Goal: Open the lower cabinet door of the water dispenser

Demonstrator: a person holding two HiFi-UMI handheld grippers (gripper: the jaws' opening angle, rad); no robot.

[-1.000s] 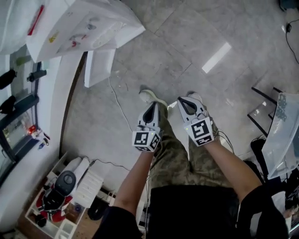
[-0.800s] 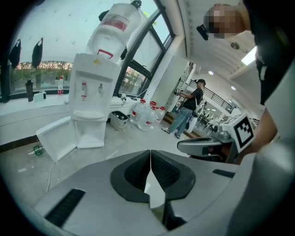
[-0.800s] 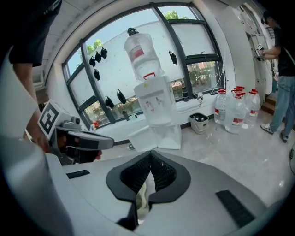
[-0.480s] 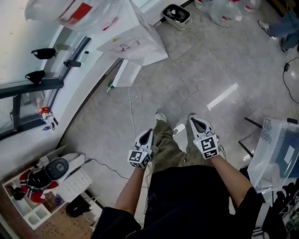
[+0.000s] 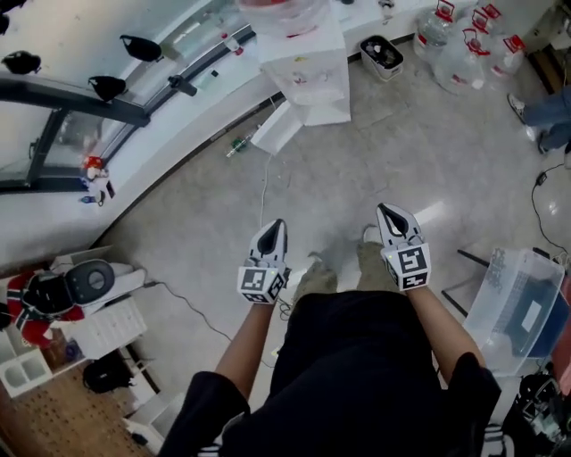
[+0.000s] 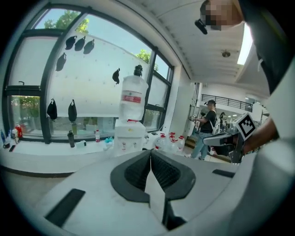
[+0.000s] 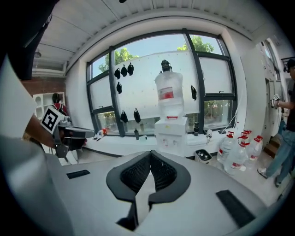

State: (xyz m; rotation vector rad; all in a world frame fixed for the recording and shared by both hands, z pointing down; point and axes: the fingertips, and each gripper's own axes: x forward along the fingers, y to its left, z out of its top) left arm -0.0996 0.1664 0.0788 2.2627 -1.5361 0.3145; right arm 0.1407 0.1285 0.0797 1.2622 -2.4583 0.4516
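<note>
The white water dispenser [image 5: 308, 71] stands far ahead by the window ledge, with a big clear bottle [image 5: 287, 11] on top. In both gripper views, the left [image 6: 129, 137] and the right [image 7: 171, 132], it stands in the distance, its lower part hidden behind the gripper bodies. My left gripper [image 5: 275, 225] and right gripper [image 5: 385, 211] are held up side by side over the floor, pointing toward the dispenser and well short of it. Both are shut with nothing between the pads: the jaws meet in the left [image 6: 150, 152] and right [image 7: 150, 153] gripper views.
Several water jugs [image 5: 464, 49] and a small black bin [image 5: 382, 52] stand right of the dispenser. A clear plastic box [image 5: 522, 308] is at my right, a white shelf with a toy [image 5: 53, 294] at my left. A cable [image 5: 264, 183] crosses the floor. A person [image 6: 205, 129] stands beyond the jugs.
Both grippers have risen and the head view has tipped forward, so the dispenser, jugs and bin now show at the top. Both grippers stay shut.
</note>
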